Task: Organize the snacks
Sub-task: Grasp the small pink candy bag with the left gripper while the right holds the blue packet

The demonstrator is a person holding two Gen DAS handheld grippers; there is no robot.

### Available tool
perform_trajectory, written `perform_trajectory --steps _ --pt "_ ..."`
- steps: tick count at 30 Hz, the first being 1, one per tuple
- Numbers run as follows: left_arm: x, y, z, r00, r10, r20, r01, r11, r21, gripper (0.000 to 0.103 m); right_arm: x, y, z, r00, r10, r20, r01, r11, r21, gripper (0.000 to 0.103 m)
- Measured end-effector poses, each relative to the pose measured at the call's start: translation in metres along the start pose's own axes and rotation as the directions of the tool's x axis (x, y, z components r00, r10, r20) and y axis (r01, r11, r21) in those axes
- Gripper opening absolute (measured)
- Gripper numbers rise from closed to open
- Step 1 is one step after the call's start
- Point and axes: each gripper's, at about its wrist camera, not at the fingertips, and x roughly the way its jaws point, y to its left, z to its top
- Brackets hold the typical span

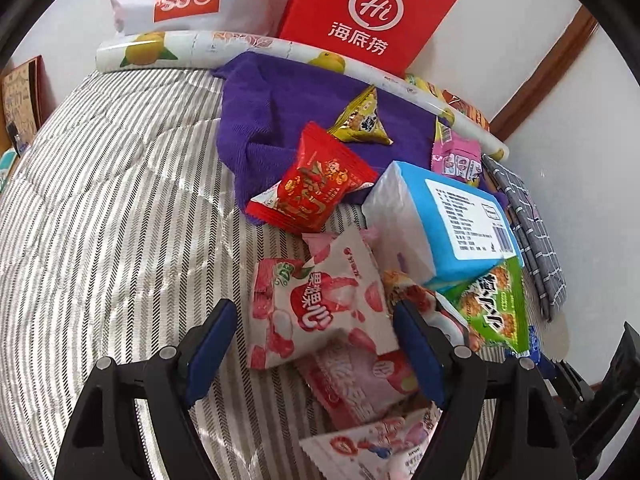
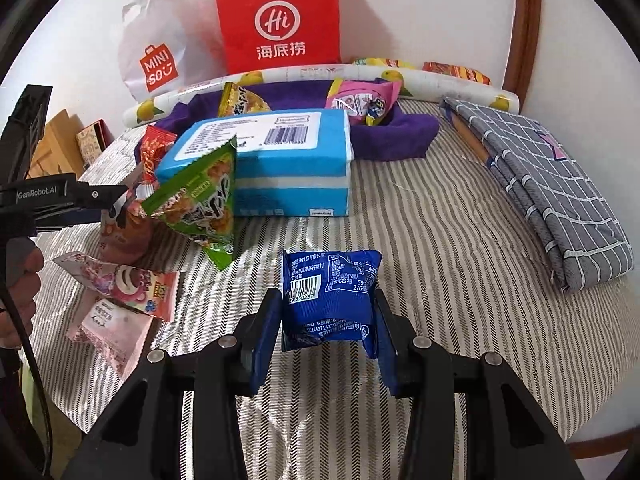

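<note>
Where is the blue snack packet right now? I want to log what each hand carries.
In the right wrist view the blue snack packet sits clamped in the right gripper, above the striped bedding, in front of the blue tissue pack.

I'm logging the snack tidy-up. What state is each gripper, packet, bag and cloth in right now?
Right gripper: shut on blue packet, held off the bed.
Left gripper: open, straddling pink lychee packet.
Green packet: sealed, leaning on tissue pack.
Red packet: sealed, lying on purple towel.
Red bag: upright against wall.
Grey cloth: folded.
</note>
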Motion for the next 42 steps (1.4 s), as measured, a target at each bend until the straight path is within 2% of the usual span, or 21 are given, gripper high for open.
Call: perform_trajectory --steps 2,6,9,26,42 --pt "0.004 0.001 -0.001 1.000 0.018 -0.001 -0.018 1.000 -0.001 0.073 0.003 -0.001 0.000 1.000 0.001 -0.006 -0.001 1.000 0.000 0.044" --pt "0.006 0.007 -0.003 1.000 0.000 0.003 0.000 1.000 -0.016 0.059 0.006 0.000 0.001 1.000 0.000 -0.012 0.000 1.000 -0.003 0.044" --pt "0.004 0.007 -0.003 1.000 0.001 0.008 -0.001 1.000 -0.011 0.056 0.006 0.001 0.002 1.000 -0.003 -0.013 0.002 1.000 -0.006 0.044" --pt "-0.044 0.003 -0.007 0.995 0.010 0.099 -0.011 1.000 0.011 0.054 -0.025 0.001 0.007 0.999 -0.014 0.048 0.014 1.000 -0.002 0.044" --pt "-0.058 -0.028 -0.011 0.995 -0.017 0.101 0.008 0.995 0.096 0.054 -0.058 0.001 0.014 0.995 -0.008 0.103 0.009 1.000 -0.008 0.044"
